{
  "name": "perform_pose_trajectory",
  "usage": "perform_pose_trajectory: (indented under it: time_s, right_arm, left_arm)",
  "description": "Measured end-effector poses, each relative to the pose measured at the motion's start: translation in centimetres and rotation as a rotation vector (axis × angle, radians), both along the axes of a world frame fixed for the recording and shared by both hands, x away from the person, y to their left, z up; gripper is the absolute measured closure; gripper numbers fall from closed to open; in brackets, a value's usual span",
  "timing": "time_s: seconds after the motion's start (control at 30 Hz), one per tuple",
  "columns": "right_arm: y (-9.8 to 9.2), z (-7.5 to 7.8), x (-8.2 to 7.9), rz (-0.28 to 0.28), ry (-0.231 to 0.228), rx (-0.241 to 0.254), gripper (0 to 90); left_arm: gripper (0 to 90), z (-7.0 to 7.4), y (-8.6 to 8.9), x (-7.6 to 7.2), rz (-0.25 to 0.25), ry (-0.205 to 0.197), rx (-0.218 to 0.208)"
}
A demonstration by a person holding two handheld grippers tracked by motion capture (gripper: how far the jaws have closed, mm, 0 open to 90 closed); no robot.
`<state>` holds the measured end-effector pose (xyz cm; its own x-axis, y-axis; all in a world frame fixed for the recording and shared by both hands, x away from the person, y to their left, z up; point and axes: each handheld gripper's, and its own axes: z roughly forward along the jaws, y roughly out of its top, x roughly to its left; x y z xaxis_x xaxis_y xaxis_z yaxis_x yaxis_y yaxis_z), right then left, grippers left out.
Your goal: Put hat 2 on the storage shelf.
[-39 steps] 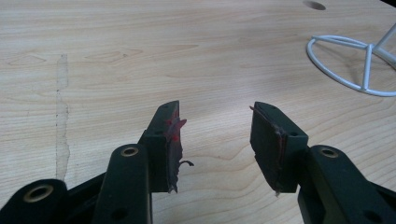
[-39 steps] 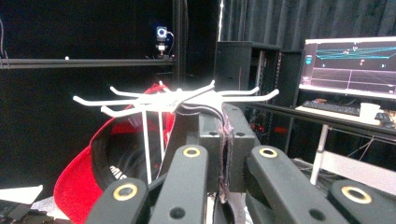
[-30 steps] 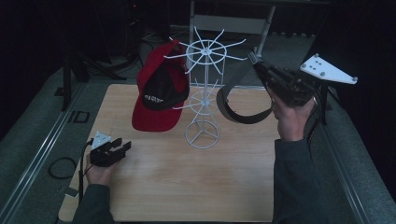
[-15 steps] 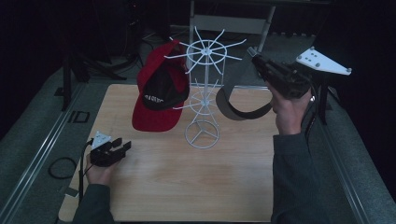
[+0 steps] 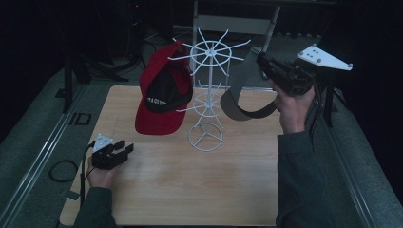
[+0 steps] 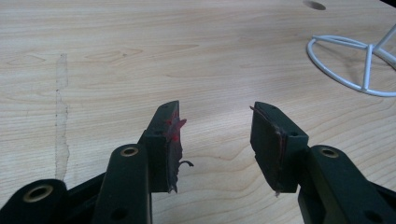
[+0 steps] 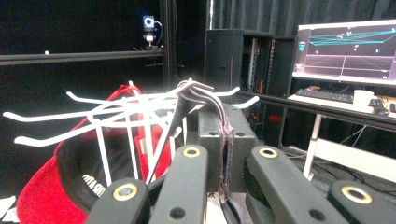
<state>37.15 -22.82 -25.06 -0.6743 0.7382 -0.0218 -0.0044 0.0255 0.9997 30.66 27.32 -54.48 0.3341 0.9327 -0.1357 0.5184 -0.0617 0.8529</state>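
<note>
Right hand-held gripper (image 5: 260,58) is up in the air at the right of the white wire rack (image 5: 206,90), jaws clamped together on the strap end of a grey cap (image 5: 240,97). The cap hangs down from the pinch, brim lowest, just beside the rack's right-hand hooks and clear of the counter (image 5: 190,190). In the right gripper view the grey fabric edge (image 7: 224,140) sits pressed between the two jaws, with the rack's top hooks (image 7: 116,109) right in front of them.

A red cap (image 5: 164,95) with a black front panel hangs on the rack's left side, brim pointing down. Same cap shows low left in the right gripper view (image 7: 60,186), behind the hooks.

Left hand-held gripper (image 5: 127,149) rests low at the counter's near-left, well apart from the rack. Jaws stand apart with nothing between them; the left gripper view shows bare wood in the gap, red scraps stuck to one pad (image 6: 170,133), and the rack's ring base (image 6: 350,65) at upper right.

A monitor (image 7: 345,51) glows behind the counter.
</note>
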Motion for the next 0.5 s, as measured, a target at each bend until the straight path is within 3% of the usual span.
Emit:
perform_pose_trajectory:
  time_s: [0.5]
  right_arm:
    - [0.7,-1.3,1.0,-0.004,0.052,-0.024,88.3]
  left_arm:
    - [53.5,0.0,0.0,0.0,-0.003,0.000,0.000]
